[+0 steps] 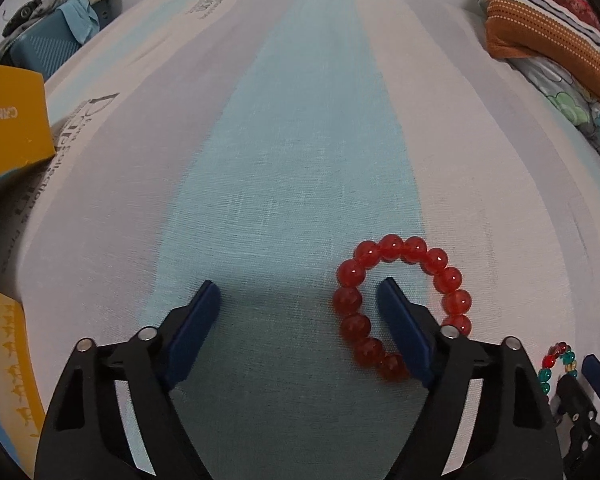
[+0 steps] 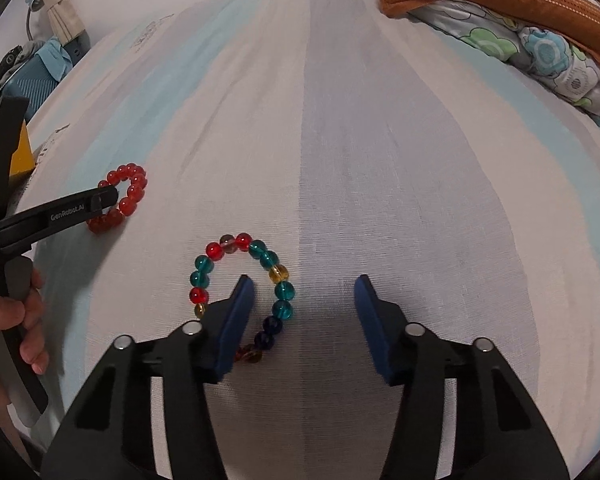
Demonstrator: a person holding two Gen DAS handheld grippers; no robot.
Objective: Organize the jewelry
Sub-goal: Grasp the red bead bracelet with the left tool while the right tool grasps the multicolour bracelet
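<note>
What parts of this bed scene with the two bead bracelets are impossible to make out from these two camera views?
- Red glass-bead bracelet: left wrist view, its near right beads hide behind the left tongs' blue finger.
- Multicoloured glass-bead bracelet: right wrist view, near beads covered by the right tongs' finger.
- Yellow cardboard box: lettering cut off by the left edge.

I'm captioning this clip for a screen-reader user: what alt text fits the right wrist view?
The right gripper is open over a striped sheet, one finger inside a multicoloured bead bracelet lying flat. At left, the left gripper reaches into a red bead bracelet.
</note>
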